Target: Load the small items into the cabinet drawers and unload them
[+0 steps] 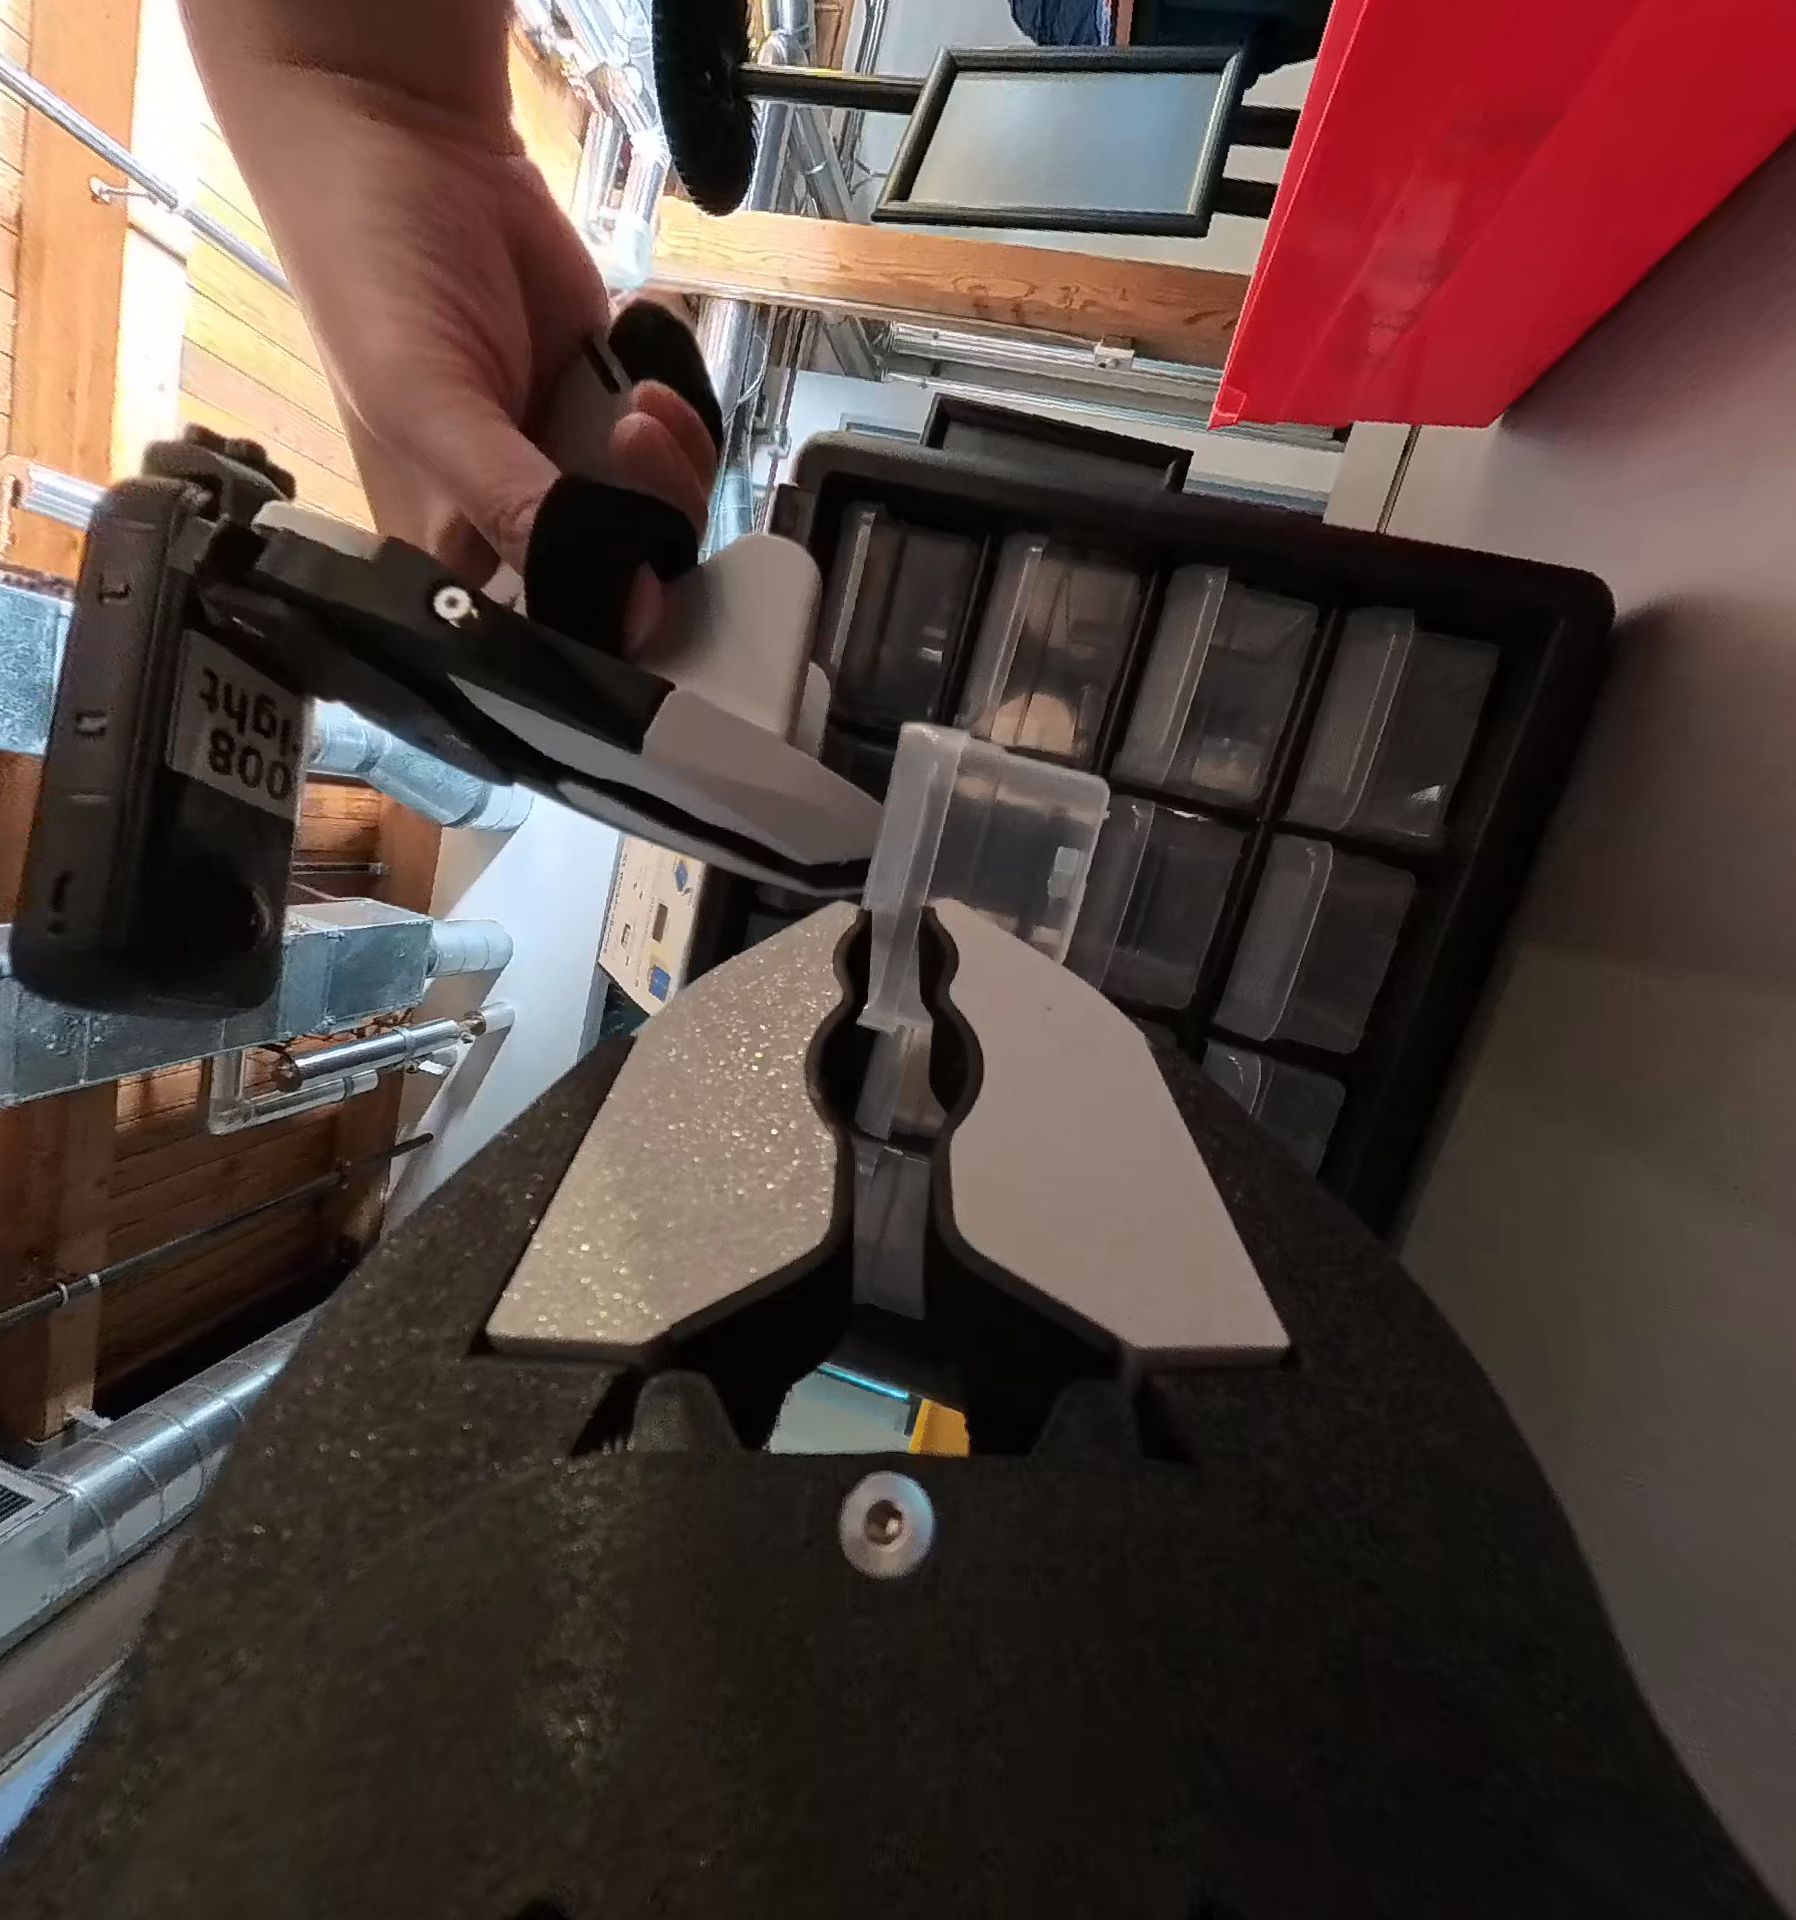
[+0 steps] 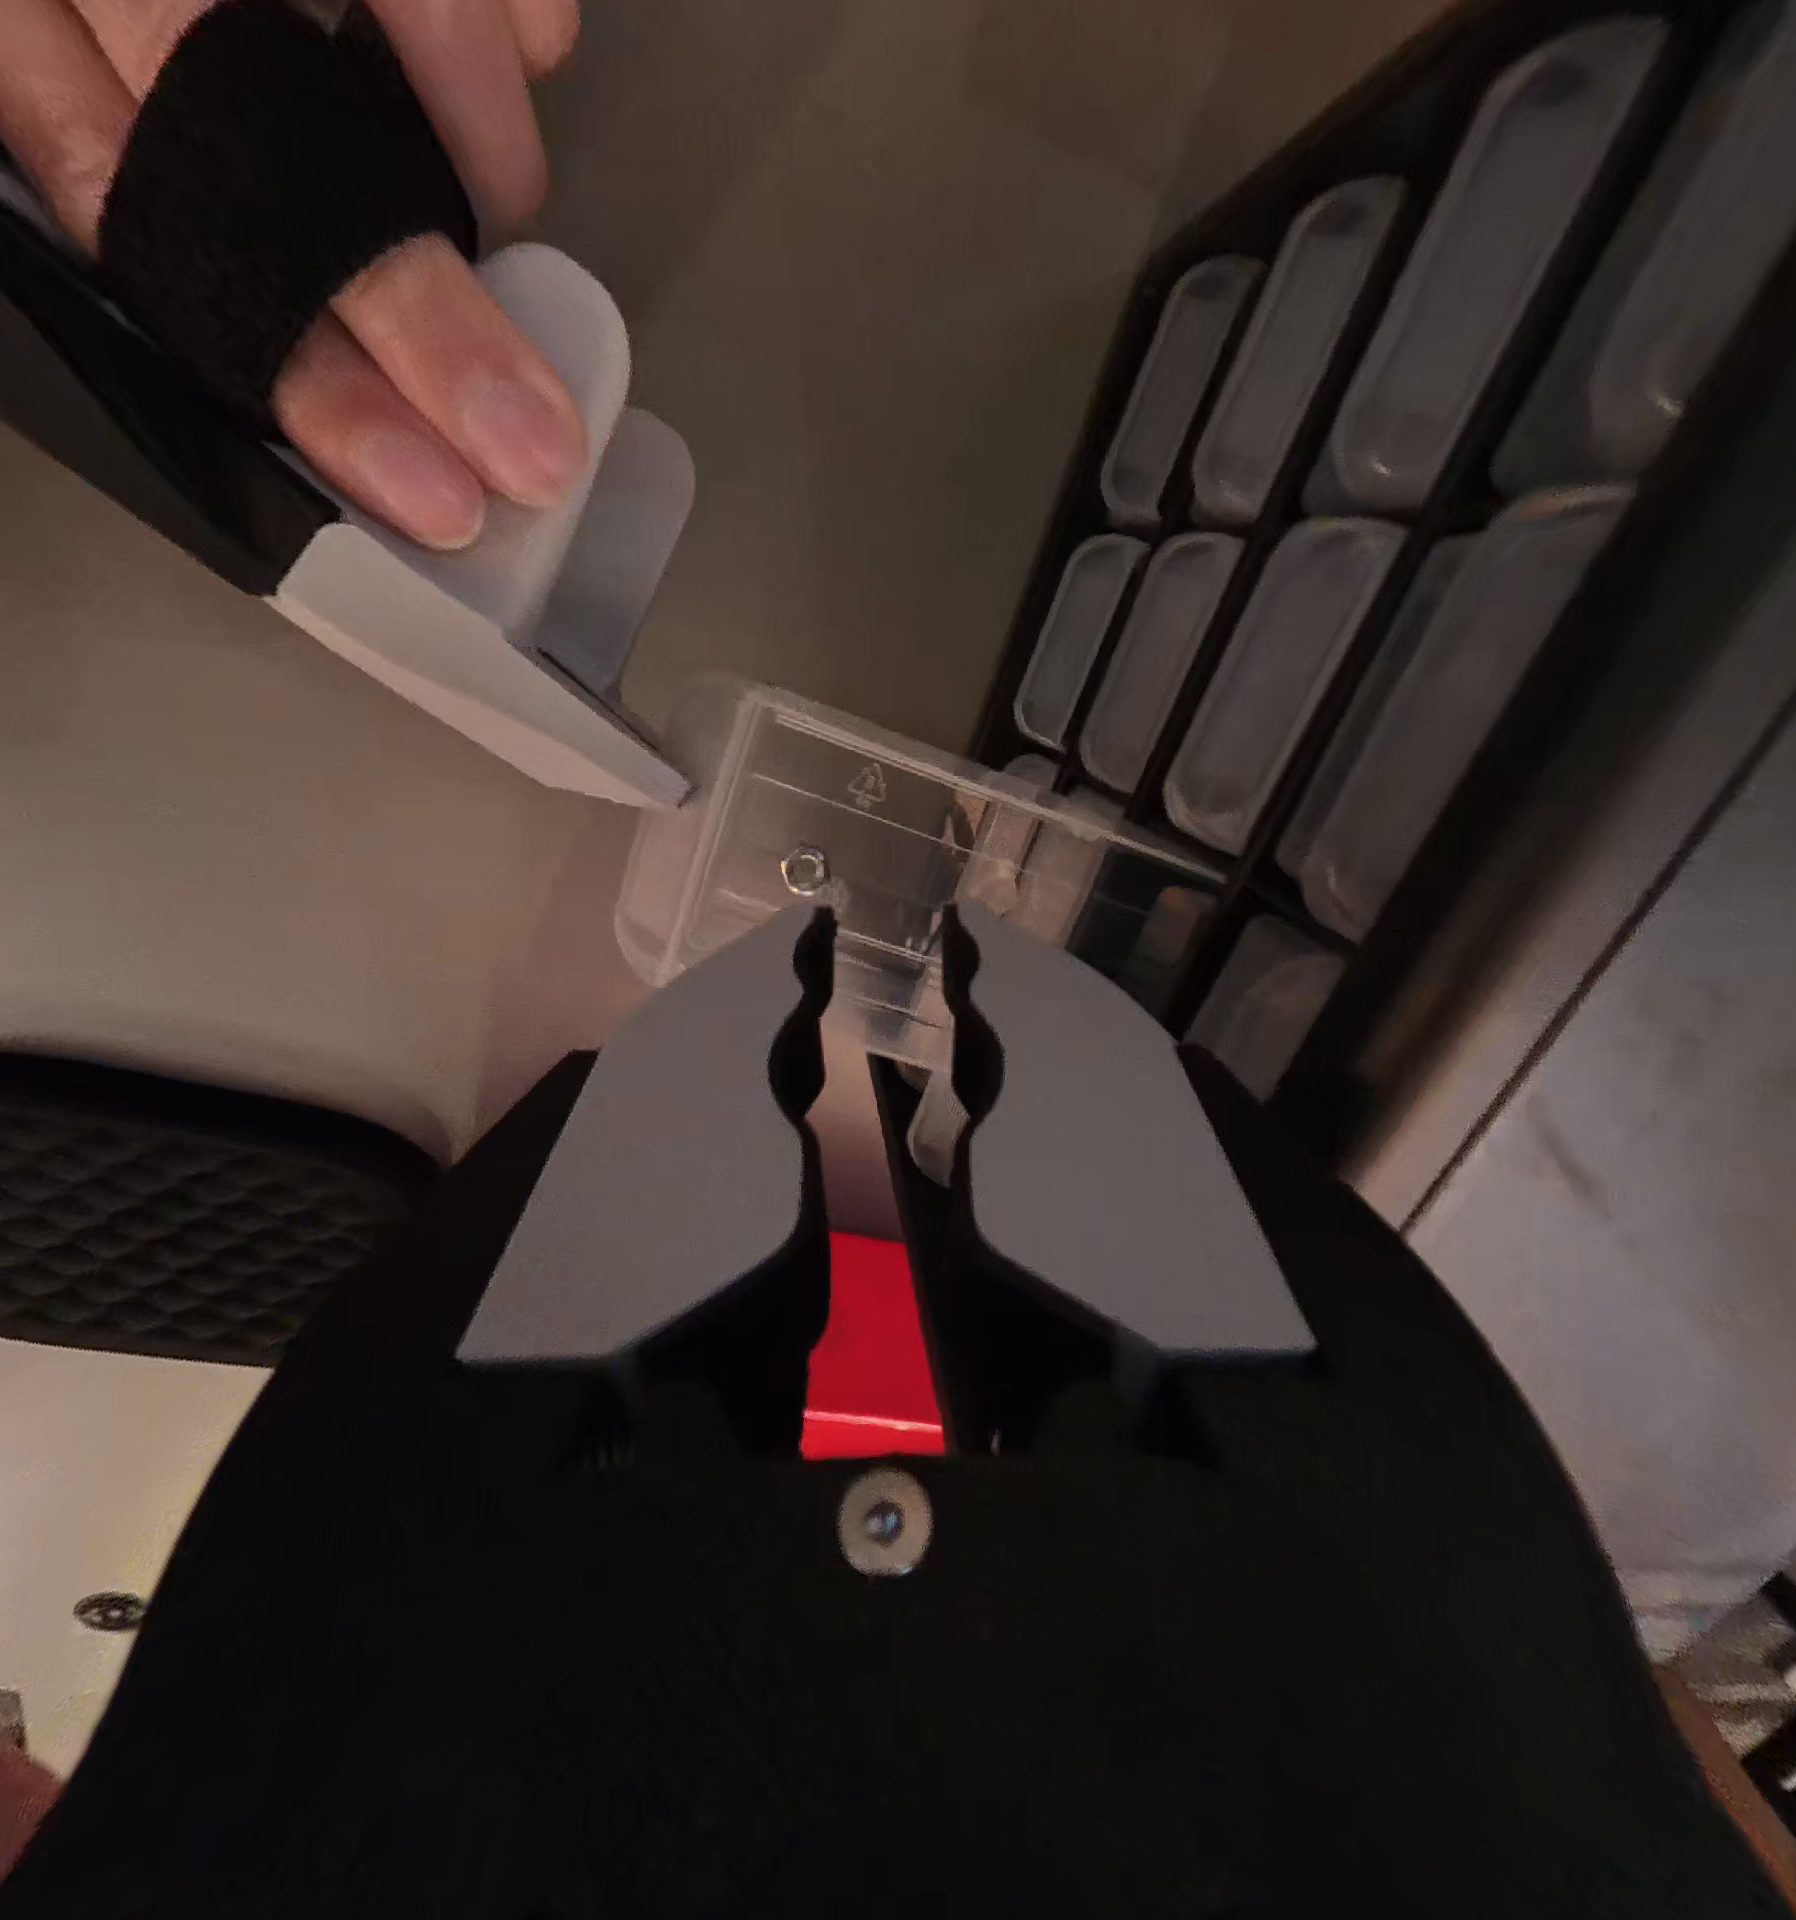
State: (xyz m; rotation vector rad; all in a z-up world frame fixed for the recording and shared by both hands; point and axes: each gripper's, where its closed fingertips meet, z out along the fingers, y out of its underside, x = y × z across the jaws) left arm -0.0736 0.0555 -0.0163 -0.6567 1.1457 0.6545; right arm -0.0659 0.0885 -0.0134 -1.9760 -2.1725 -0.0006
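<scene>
Black cabinet [image 1: 1559, 644] filled the right middle of the left wrist view, its grid of clear drawers mostly pushed in; in the right wrist view it ran up the right side [image 2: 1704, 727]. A red panel [image 1: 1496, 208] sat in the upper right corner and a plain wall surface [image 1: 1704, 1039] ran down the right edge, close to the cabinet side. One clear drawer [image 1: 987, 831] was pulled out of the grid at frame centre, free air around its front.

Left gripper [image 1: 889, 935] had its jaws closed narrow on the drawer's front tab. Right gripper [image 2: 878, 920] had its jaws a little apart, tips at the drawer [image 2: 852, 831]; whether they touched it could not be told. A small metal nut [image 2: 802, 864] lay inside the drawer, just above the left fingertip.

A white label with printed characters sat on the phone mount [image 1: 146, 748] at middle left. A moulded recycling mark showed on the drawer floor.
</scene>
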